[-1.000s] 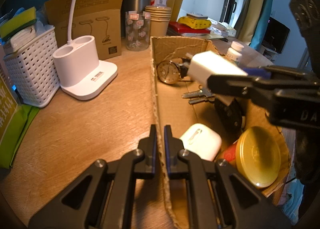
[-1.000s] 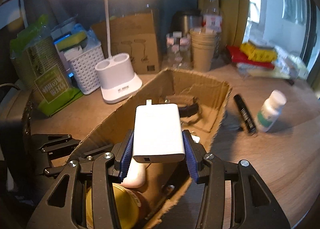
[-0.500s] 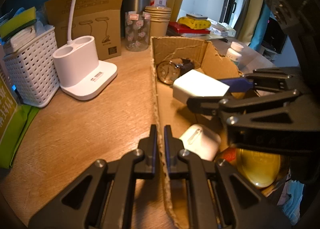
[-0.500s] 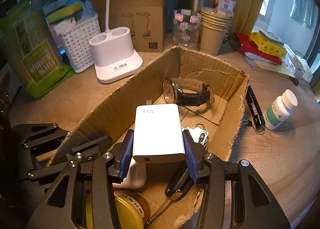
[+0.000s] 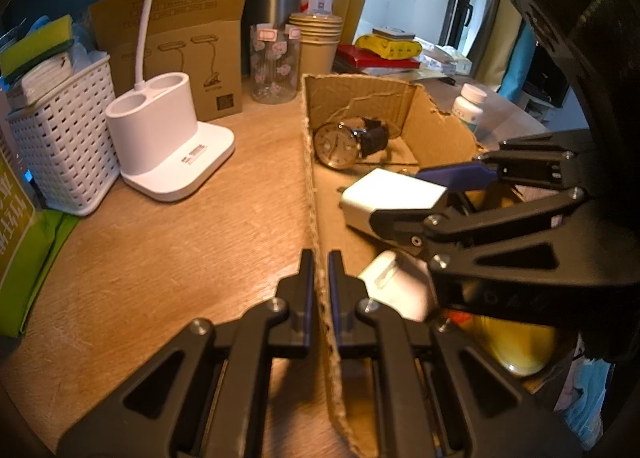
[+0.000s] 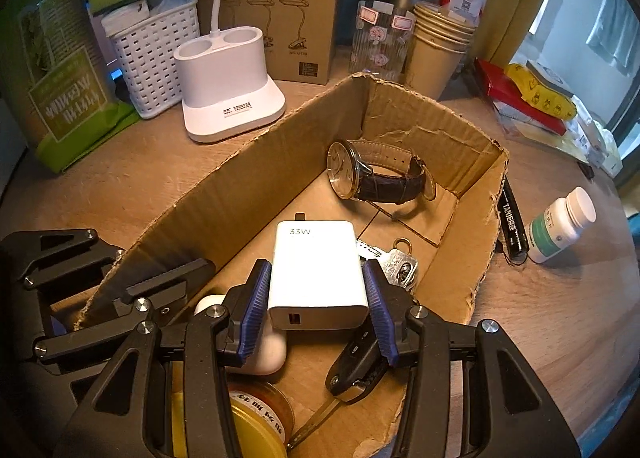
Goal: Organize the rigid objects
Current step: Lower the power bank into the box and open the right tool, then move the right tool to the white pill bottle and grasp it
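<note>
My right gripper (image 6: 318, 298) is shut on a white 33W charger (image 6: 316, 270) and holds it low inside the cardboard box (image 6: 436, 126). The charger also shows in the left wrist view (image 5: 392, 198). My left gripper (image 5: 321, 290) is shut on the box's left wall (image 5: 316, 218). In the box lie a wristwatch (image 6: 372, 176), keys (image 6: 396, 264), a white earbud case (image 6: 264, 354), a car key (image 6: 356, 370) and a yellow-lidded jar (image 6: 248, 422).
A white pill bottle (image 6: 560, 230) and a black marker (image 6: 510, 222) lie on the table right of the box. A white lamp base (image 6: 228, 82), a white basket (image 6: 152, 54), a green packet (image 6: 64, 90), paper cups (image 6: 436, 50) and a glass jar (image 6: 378, 42) stand behind.
My right gripper has carried the charger down into the box, closer to its floor. My left gripper has stayed clamped on the box wall.
</note>
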A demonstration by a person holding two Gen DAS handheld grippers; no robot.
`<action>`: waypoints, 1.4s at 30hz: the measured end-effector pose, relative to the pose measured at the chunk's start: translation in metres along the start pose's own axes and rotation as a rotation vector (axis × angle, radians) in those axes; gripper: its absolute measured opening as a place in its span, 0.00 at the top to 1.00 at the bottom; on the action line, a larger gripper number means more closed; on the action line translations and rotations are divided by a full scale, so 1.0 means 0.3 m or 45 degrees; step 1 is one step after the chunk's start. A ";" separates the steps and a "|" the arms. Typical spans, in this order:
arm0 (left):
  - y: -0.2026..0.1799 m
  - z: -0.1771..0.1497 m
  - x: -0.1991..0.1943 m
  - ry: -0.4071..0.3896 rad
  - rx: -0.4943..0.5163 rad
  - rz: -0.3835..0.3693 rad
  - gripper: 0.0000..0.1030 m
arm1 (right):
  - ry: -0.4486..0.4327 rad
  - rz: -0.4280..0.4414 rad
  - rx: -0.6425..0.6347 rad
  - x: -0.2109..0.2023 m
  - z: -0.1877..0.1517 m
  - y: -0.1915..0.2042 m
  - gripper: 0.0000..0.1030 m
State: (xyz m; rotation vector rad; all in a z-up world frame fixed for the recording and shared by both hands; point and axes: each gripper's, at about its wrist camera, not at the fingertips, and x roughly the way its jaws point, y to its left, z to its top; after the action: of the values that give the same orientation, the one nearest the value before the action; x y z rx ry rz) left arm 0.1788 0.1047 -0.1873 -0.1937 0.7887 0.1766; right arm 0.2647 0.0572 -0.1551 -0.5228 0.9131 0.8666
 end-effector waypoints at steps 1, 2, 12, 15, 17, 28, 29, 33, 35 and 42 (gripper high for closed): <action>0.000 0.000 0.000 0.001 -0.001 0.000 0.93 | -0.006 0.008 0.008 -0.002 0.000 -0.004 0.52; -0.001 0.000 0.000 0.001 -0.001 0.000 0.93 | -0.011 0.013 0.013 -0.006 0.000 -0.006 0.52; 0.002 0.000 0.002 0.002 -0.006 -0.004 0.93 | -0.123 0.036 0.116 -0.091 0.002 -0.064 0.47; -0.001 0.000 0.004 0.002 -0.005 -0.004 0.93 | -0.160 0.029 0.127 -0.123 0.003 -0.071 0.47; 0.002 0.000 0.002 0.002 -0.006 -0.005 0.93 | -0.185 0.020 0.142 -0.145 0.003 -0.080 0.47; 0.002 0.000 0.002 0.002 -0.006 -0.005 0.93 | -0.343 -0.087 0.282 -0.265 -0.023 -0.193 0.46; 0.002 0.000 0.002 0.002 -0.006 -0.005 0.93 | -0.357 -0.099 0.300 -0.275 -0.026 -0.207 0.46; 0.000 0.000 0.003 0.002 -0.006 -0.005 0.93 | -0.371 -0.127 0.331 -0.293 -0.034 -0.248 0.46; 0.002 0.000 0.002 0.002 -0.006 -0.005 0.93 | -0.367 -0.136 0.339 -0.293 -0.040 -0.263 0.46; 0.001 0.000 0.003 0.002 -0.007 -0.005 0.93 | -0.384 -0.164 0.389 -0.301 -0.060 -0.302 0.46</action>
State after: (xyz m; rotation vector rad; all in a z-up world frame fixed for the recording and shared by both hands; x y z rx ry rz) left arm 0.1795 0.1050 -0.1880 -0.2003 0.7895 0.1746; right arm 0.3022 -0.0443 -0.0846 -0.1770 0.7089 0.6519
